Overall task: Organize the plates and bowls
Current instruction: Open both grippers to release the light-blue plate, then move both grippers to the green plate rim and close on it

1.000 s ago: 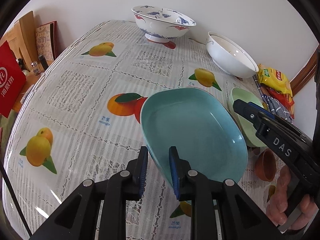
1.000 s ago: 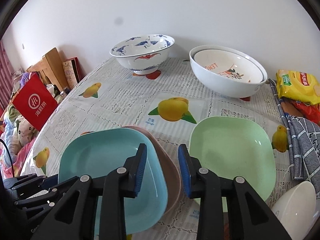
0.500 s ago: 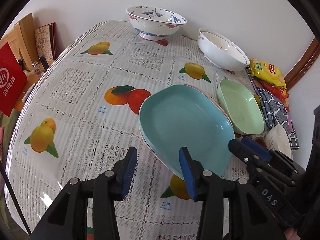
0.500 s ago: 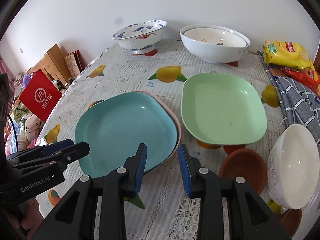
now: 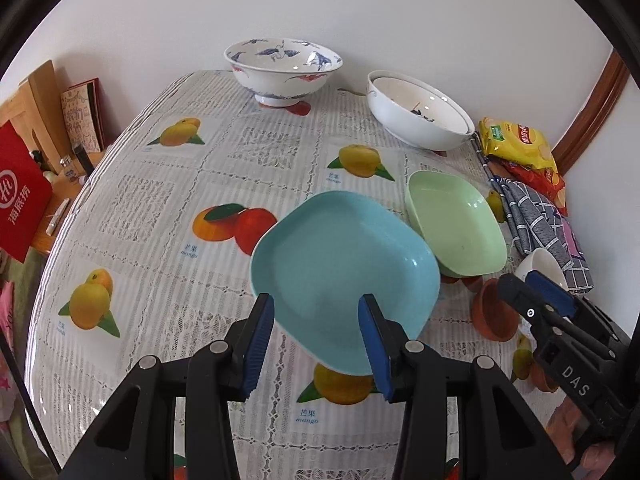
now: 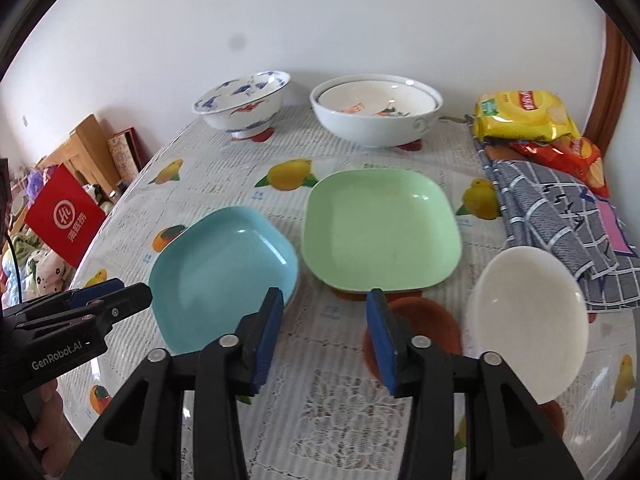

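At the bottom centre of the left wrist view, the left gripper point(image 5: 316, 344) had its jaws wide apart and empty, framing the near rim of a blue plate point(image 5: 344, 276) lying on the desk point(image 5: 160, 200). The right gripper point(image 6: 324, 336) likewise stood parted, holding nothing. Right of the blue plate sat a green plate point(image 6: 380, 232); a white bowl point(image 6: 528, 312) lay at lower right. The plates looked light, stiff and smooth, probably plastic, so best pinched at the raised rim.

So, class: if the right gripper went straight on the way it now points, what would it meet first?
Probably the square pale green plastic plate, at its near rim. The open right gripper points at it over bare tablecloth; its height is unclear.
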The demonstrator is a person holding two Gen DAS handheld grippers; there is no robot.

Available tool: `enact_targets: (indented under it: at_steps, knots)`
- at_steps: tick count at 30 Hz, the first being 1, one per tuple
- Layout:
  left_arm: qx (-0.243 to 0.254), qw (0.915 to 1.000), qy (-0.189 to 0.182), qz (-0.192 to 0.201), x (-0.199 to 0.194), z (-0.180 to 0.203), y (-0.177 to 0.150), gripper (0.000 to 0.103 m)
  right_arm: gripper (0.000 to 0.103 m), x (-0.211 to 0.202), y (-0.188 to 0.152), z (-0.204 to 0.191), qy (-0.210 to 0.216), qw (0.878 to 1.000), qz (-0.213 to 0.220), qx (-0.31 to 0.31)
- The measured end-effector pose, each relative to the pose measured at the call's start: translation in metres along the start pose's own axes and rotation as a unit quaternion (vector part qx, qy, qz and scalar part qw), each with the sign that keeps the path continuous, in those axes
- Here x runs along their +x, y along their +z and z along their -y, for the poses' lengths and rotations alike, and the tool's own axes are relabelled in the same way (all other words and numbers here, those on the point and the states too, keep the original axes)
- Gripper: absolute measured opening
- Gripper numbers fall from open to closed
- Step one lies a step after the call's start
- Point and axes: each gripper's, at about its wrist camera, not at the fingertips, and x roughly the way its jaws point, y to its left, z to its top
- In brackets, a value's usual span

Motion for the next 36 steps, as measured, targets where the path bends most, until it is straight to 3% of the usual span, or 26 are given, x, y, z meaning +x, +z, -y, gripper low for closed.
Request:
enact_targets:
  at_steps: [2, 7, 18, 24, 36]
  knots:
    - [0.013, 0.9999, 0.0, 0.008, -0.004, 0.011, 0.006, 0.042, 0.056, -0.011, 0.006, 0.017, -0.009, 1.0, 0.021, 0.02]
    - [0.042, 0.9989, 0.004, 0.022, -0.006, 0.042, 0.022, 0.042, 0.057, -0.027, 0.021, 0.05, -0.03, 0.998, 0.039, 0.048]
    - [0.079, 0.9962, 0.018, 0.032, 0.014, 0.087, 0.049, 0.042, 0.06, -0.021, 0.038, 0.084, -0.047, 0.997, 0.022, 0.059]
    - [0.085, 0.9956, 0.032, 0.022, 0.033, 0.096, 0.056, 0.042, 0.06, -0.007, 0.046, 0.095, -0.036, 0.996, 0.016, 0.075]
    - [0.087, 0.9959, 0.021, -0.015, 0.082, 0.107, 0.069, 0.042, 0.06, 0.043, 0.06, 0.098, -0.031, 0.997, -0.006, 0.069]
